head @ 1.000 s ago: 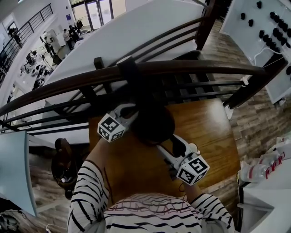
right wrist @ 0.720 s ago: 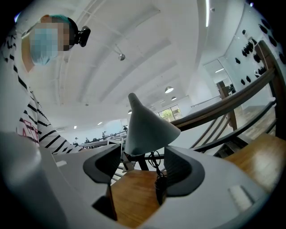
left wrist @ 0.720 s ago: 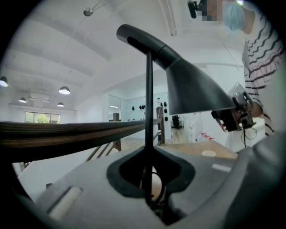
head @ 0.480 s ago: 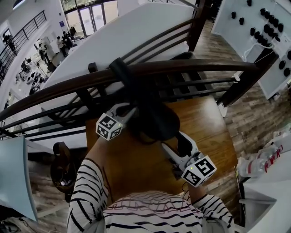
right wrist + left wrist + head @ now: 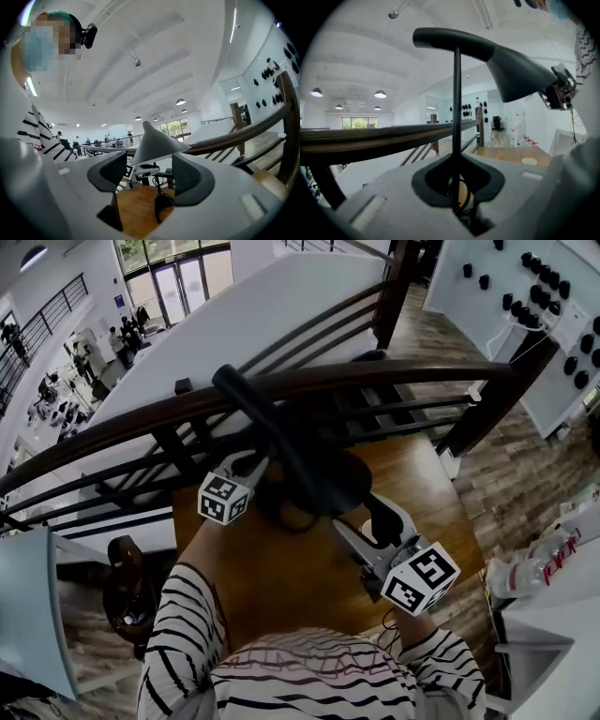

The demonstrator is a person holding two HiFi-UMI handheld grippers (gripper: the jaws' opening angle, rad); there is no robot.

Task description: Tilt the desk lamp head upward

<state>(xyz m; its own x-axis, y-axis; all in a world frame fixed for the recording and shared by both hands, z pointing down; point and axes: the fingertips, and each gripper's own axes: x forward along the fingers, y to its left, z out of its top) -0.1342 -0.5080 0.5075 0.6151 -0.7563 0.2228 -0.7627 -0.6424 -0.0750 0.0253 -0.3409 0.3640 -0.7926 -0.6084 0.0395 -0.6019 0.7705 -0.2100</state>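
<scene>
My left tongs (image 5: 457,185) are clamped together on the thin black stem (image 5: 456,103) of the black desk lamp (image 5: 272,427). Its dark cone-shaped head (image 5: 330,479) sits mid-frame in the head view, above the brown wooden desk (image 5: 281,568). My right tongs (image 5: 145,176) stand apart, gripping nothing, and the lamp head shows just beyond their gap.

Dark railing (image 5: 394,377) close behind desk (image 5: 291,570), lamp head (image 5: 328,480) over its middle, bare wood nearer the person

Wooden table (image 5: 281,582) beside dark railing (image 5: 394,375); bottles (image 5: 527,575) nearby.
</scene>
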